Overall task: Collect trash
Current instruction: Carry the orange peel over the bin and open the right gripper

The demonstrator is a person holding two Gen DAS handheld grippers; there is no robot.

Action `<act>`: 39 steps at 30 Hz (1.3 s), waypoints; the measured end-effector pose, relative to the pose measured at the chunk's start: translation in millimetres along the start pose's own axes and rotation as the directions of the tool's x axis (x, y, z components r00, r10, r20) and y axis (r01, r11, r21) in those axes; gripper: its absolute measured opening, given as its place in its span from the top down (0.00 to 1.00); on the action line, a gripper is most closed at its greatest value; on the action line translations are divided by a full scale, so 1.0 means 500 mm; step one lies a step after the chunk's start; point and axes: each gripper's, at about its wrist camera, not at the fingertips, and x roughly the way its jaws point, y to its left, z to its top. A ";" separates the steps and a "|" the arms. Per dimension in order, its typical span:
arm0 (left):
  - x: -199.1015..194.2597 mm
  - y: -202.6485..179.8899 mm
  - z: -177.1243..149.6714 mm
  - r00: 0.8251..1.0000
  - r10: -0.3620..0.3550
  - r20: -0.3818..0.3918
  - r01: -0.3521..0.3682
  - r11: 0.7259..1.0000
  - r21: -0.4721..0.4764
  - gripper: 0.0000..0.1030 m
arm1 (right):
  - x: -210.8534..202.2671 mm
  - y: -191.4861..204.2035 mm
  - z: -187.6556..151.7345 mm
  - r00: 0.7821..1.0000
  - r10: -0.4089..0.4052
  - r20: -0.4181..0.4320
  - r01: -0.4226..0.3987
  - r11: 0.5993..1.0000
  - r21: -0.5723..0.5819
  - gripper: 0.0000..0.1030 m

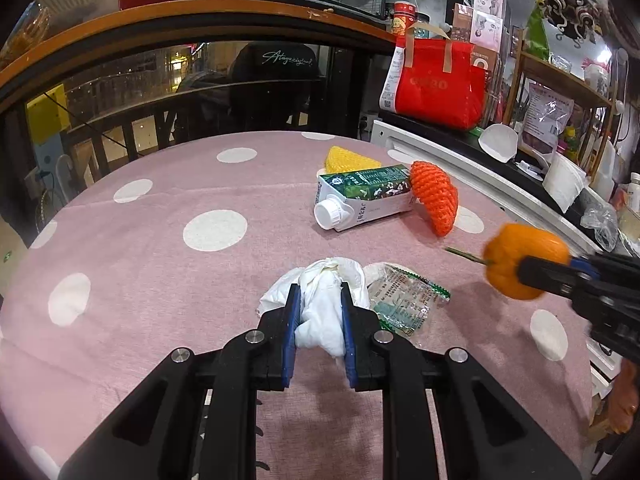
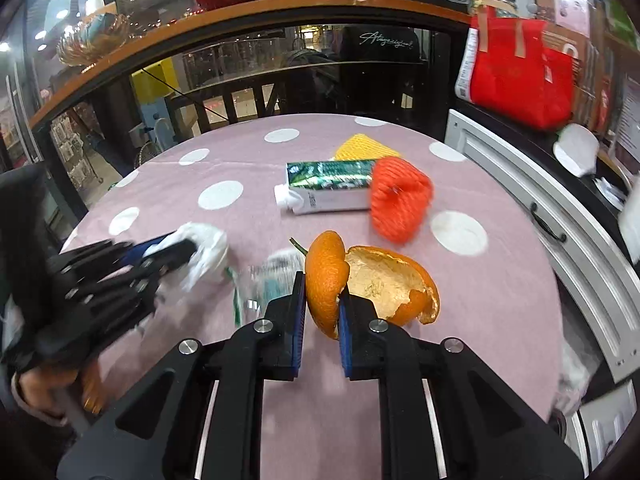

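My left gripper (image 1: 320, 300) is shut on a crumpled white tissue (image 1: 322, 316) just above the pink dotted tablecloth (image 1: 160, 264); it also shows blurred in the right wrist view (image 2: 176, 252). A clear plastic wrapper (image 1: 404, 300) lies right beside the tissue. My right gripper (image 2: 323, 288) is shut on an orange peel (image 2: 372, 280) with a stem, held above the cloth; it also shows in the left wrist view (image 1: 524, 270). A green and white milk carton (image 1: 364, 198) lies on its side further back, with an orange foam net (image 1: 436, 200) and a yellow foam net (image 1: 348, 159) against it.
A white cabinet (image 2: 540, 216) runs along the table's right edge, with a red bag (image 1: 440, 84) and cluttered shelves (image 1: 560, 80) behind it. A dark railing and a wooden counter (image 1: 200, 16) stand beyond the far edge. A person's hand (image 2: 44, 392) holds the left gripper.
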 end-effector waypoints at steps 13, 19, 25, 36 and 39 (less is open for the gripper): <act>-0.080 -0.148 -0.039 0.992 -0.124 -0.011 0.125 0.984 0.127 0.82 | -0.183 -0.138 -0.153 0.996 -0.088 0.018 0.083 0.981 0.178 0.85; -0.113 -0.239 -0.067 0.978 -0.208 -0.023 0.209 0.961 0.181 0.82 | -0.228 -0.204 -0.234 0.990 -0.142 -0.015 0.141 0.954 0.266 0.85; -0.128 -0.318 -0.101 0.961 -0.272 -0.055 0.278 0.936 0.216 0.82 | -0.255 -0.258 -0.307 0.982 -0.182 -0.046 0.186 0.917 0.353 0.85; -0.137 -0.422 -0.142 0.934 -0.341 -0.108 0.358 0.896 0.262 0.82 | -0.229 -0.345 -0.416 0.965 -0.209 -0.158 0.259 0.849 0.461 0.85; -0.138 -0.446 -0.149 0.927 -0.356 -0.121 0.376 0.887 0.270 0.82 | -0.196 -0.369 -0.440 0.961 -0.184 -0.205 0.264 0.832 0.489 0.85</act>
